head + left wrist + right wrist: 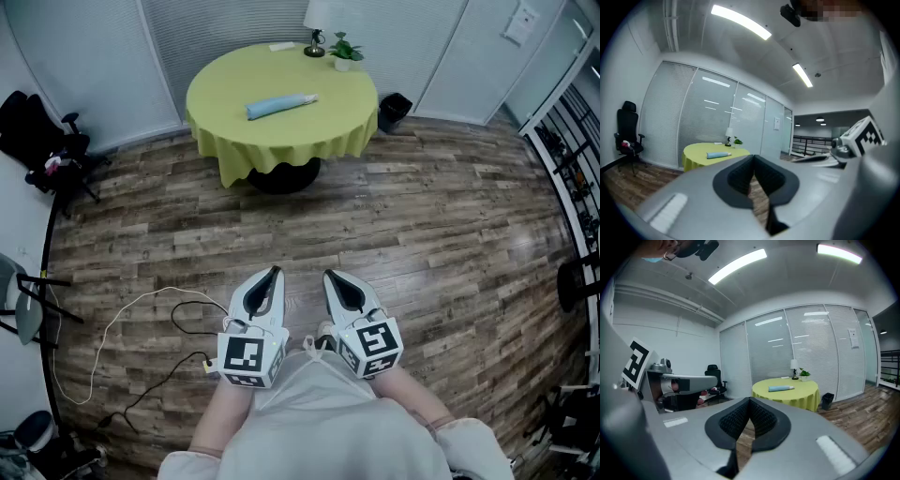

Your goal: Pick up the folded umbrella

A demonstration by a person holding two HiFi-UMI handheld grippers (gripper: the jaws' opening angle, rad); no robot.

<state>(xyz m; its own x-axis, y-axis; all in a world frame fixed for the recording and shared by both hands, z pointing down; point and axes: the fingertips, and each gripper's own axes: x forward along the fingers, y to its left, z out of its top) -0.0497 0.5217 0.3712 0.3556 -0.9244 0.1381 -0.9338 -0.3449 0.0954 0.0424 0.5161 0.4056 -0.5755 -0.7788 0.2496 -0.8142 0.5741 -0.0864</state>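
The folded umbrella (281, 105), a slim light-blue roll, lies flat and slightly slanted on the round yellow-green bench (225, 131) at the frame's upper centre.

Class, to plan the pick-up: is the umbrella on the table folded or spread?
Folded: the umbrella lies as a slim blue roll on the yellow table.

Wood plank floor (441, 244), round yellow-green clothed table (216, 98) with lamp (317, 17) and potted plant (345, 49), black bin (395, 111) beside, office chair (33, 131) left, blinds (225, 28) on glass walls, ceiling strip lights (740, 22).
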